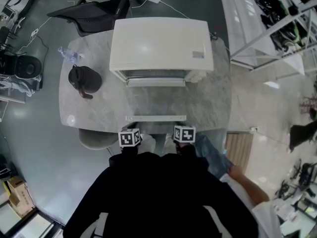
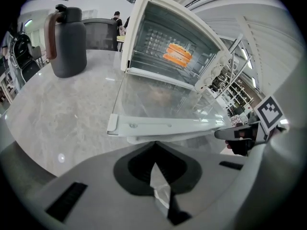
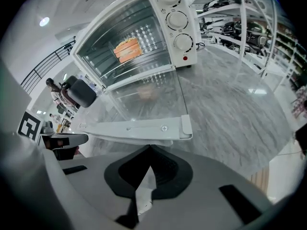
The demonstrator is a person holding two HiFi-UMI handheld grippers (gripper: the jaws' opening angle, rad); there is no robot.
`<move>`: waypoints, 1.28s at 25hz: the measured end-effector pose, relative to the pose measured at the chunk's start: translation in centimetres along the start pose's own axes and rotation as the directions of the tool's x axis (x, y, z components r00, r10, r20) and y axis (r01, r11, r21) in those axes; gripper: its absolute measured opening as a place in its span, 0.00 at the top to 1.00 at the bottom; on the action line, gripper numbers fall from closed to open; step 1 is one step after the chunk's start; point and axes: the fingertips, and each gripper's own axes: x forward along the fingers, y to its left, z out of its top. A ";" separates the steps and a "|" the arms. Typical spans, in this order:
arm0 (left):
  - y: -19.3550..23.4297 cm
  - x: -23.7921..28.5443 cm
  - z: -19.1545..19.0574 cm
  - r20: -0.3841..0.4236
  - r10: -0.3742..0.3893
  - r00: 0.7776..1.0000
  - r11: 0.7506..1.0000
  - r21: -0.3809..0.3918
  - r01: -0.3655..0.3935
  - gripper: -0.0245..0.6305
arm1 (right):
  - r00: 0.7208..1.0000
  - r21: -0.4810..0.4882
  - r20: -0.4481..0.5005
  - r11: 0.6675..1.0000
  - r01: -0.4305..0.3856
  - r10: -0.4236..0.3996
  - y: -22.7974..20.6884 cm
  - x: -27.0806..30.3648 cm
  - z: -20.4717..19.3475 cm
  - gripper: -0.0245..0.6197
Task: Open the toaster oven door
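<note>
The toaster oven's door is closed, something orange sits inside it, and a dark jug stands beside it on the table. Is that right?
Not quite. The door is open, folded down flat over the table, as the left gripper view shows. The rest holds: something orange sits inside the toaster oven, and a dark jug stands beside it.

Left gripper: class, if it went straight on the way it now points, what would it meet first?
The handle of the open oven door, which lies right ahead of the left gripper's shut jaws. How near it is remains unclear.
</note>
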 end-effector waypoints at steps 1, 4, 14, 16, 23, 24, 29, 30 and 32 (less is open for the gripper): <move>-0.2 -0.2 -0.1 0.003 -0.002 1.000 1.000 -0.003 0.002 0.96 | 1.000 -0.005 0.002 1.000 -0.006 0.006 0.2 -0.2 -0.1 0.96; -1.0 -0.8 -0.2 0.014 -0.013 1.000 1.000 -0.001 0.013 0.96 | 1.000 -0.024 0.008 1.000 -0.018 0.018 0.9 -1.4 -0.4 0.96; -3.8 -5.0 4.7 0.193 -0.041 0.980 0.999 0.033 0.036 0.96 | 0.966 -0.086 0.244 0.994 -0.061 0.081 3.4 -7.7 5.6 0.96; -4.5 -6.2 6.6 0.245 -0.048 0.968 0.998 0.048 0.037 0.96 | 0.949 -0.089 0.298 0.993 -0.077 0.101 3.9 -8.7 7.3 0.96; -7.4 -10.7 12.7 0.414 -0.097 0.905 0.991 0.122 0.050 0.96 | 0.852 -0.120 0.502 0.988 -0.101 0.148 5.8 -14.2 13.5 0.96; -7.9 -11.3 13.4 0.431 -0.111 0.895 0.990 0.132 0.059 0.96 | 0.837 -0.128 0.526 0.987 -0.100 0.152 6.0 -15.1 14.3 0.96; -9.9 -14.3 16.4 0.510 -0.147 0.848 0.983 0.173 0.066 0.96 | 0.766 -0.195 0.613 0.977 -0.090 0.194 7.5 -18.6 17.0 0.96; -10.3 -14.8 16.9 0.525 -0.154 0.837 0.981 0.184 0.064 0.96 | 0.754 -0.209 0.625 0.974 -0.085 0.200 7.7 -19.1 17.4 0.96; -11.0 -15.7 17.8 0.548 -0.164 0.820 0.977 0.208 0.057 0.96 | 0.734 -0.224 0.647 0.971 -0.077 0.208 8.0 -20.0 18.1 0.96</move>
